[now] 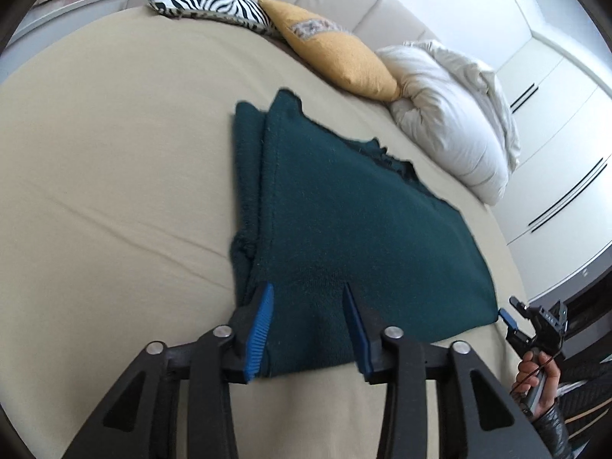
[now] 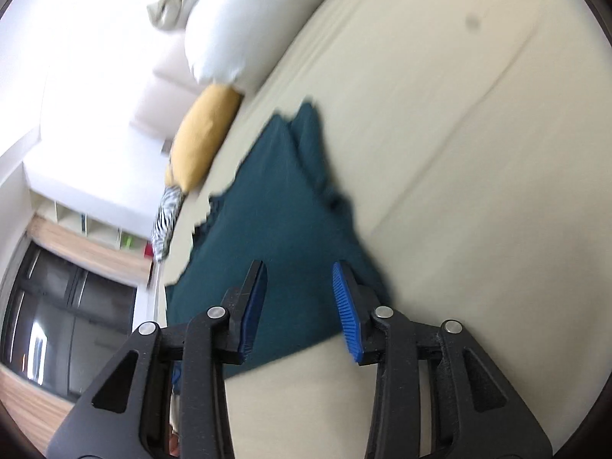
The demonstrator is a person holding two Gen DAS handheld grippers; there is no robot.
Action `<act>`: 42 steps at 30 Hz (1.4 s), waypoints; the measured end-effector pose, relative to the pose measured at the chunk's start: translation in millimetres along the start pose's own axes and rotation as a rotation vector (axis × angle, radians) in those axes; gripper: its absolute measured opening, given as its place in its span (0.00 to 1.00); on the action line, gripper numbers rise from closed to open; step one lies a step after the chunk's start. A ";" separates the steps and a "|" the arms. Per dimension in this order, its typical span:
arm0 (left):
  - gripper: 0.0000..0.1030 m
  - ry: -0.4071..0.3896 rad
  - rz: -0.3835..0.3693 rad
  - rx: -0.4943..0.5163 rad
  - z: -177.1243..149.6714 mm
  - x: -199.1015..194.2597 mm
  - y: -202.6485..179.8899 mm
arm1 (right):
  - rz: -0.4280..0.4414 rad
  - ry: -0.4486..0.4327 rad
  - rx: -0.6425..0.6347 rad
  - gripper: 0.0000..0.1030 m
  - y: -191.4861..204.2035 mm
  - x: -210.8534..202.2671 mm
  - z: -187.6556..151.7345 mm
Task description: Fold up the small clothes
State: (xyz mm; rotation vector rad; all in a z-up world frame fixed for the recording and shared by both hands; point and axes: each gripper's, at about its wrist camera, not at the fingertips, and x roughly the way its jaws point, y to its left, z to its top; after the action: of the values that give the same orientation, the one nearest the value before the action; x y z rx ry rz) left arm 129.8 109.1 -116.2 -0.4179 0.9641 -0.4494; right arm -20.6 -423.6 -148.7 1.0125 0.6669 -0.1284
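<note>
Beige bed (image 1: 114, 160): green garment (image 1: 344, 210), pillows (image 1: 451, 114).

Black plastic tongs (image 1: 308, 287) with silver rivets and ribbed blue pads (image 1: 261, 329); bare hand (image 1: 535, 378), black sleeve.

Left hand-held gripper (image 1: 308, 292) and right hand-held gripper (image 2: 300, 271) gape.

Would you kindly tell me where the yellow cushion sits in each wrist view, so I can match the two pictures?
Left wrist: the yellow cushion lies upper centre, between the zebra cushion and the white pillow.
Right wrist: the yellow cushion lies left of centre, under the white pillow.
Shared landmark: the green garment, spread on the bed just before the cushion.
</note>
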 end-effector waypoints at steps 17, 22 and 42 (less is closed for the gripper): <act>0.72 0.024 -0.102 -0.245 28.3 8.3 55.2 | 0.218 0.232 -0.192 0.40 134.7 51.8 -39.2; 0.73 0.054 -0.158 -0.297 45.7 28.8 65.1 | 0.265 0.312 -0.212 0.40 169.0 95.5 -55.4; 0.17 0.106 -0.237 -0.305 49.7 48.2 72.0 | 0.325 0.556 -0.248 0.40 233.4 201.4 -103.6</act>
State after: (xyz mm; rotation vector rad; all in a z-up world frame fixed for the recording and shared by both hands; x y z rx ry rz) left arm 208.6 149.9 -162.0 -0.7960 1.0956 -0.5449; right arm 185.2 -172.7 -126.9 0.9037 0.9816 0.5267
